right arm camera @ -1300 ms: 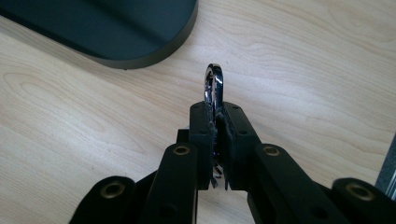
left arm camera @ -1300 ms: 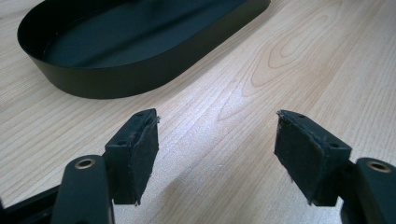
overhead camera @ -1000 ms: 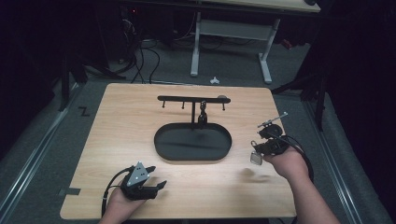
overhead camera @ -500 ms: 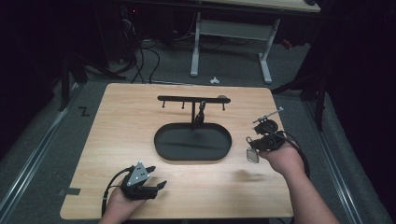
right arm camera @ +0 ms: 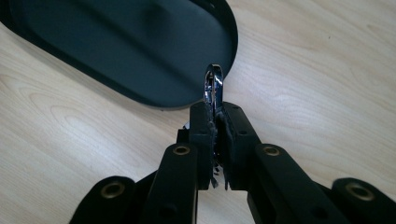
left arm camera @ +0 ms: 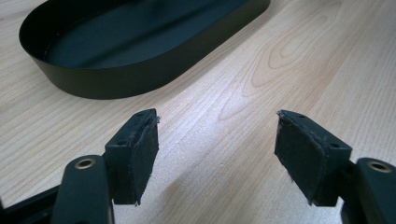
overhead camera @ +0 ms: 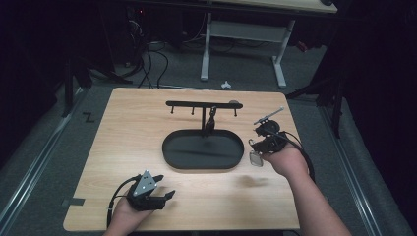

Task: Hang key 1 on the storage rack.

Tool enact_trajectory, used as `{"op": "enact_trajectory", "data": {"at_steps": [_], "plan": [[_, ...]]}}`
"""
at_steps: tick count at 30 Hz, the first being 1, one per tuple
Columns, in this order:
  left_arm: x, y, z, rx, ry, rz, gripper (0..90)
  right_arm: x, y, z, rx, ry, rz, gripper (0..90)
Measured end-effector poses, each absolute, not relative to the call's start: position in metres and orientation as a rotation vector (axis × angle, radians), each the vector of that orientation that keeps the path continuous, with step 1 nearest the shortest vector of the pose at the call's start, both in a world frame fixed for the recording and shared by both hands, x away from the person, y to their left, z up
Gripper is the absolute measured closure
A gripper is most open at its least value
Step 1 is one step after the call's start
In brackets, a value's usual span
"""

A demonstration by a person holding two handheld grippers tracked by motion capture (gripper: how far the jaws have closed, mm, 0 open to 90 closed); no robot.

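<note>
A black oval tray (overhead camera: 202,164) lies mid-table, and behind it stands a black hook rack (overhead camera: 201,104) with a dark item (overhead camera: 212,119) hanging near its post. Just right of the tray, my right gripper (overhead camera: 256,143) is shut on a chrome ring (right arm camera: 214,84) above the table. The ring's loop pokes out past the pressed pads over the tray's rim (right arm camera: 231,42). A small silver tag (overhead camera: 255,158) dangles below it. My left gripper (overhead camera: 164,187) rests at the front left, open, with bare wood between its pads (left arm camera: 140,149). It points toward the tray (left arm camera: 116,81).
The wooden table (overhead camera: 123,128) ends close behind the rack and close to my left hand at the front. A desk frame (overhead camera: 241,44) and cables lie on the dark floor beyond. Bare wood spreads left of the tray.
My right gripper has moved left toward the tray and slightly up, carrying the ring and tag. The left gripper has stayed put.
</note>
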State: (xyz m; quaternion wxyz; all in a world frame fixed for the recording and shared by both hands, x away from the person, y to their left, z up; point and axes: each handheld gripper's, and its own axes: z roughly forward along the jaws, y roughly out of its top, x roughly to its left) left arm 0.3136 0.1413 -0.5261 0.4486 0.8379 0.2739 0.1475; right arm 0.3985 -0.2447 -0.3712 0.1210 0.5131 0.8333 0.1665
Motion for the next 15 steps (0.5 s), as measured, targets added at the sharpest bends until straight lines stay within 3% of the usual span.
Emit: {"op": "enact_trajectory", "data": {"at_steps": [15], "plan": [[0.314,0.144,-0.526,2.065,0.686,0.361,30.7,0.417,-0.228,-0.351,1.462,2.421,0.519,84.3]]}}
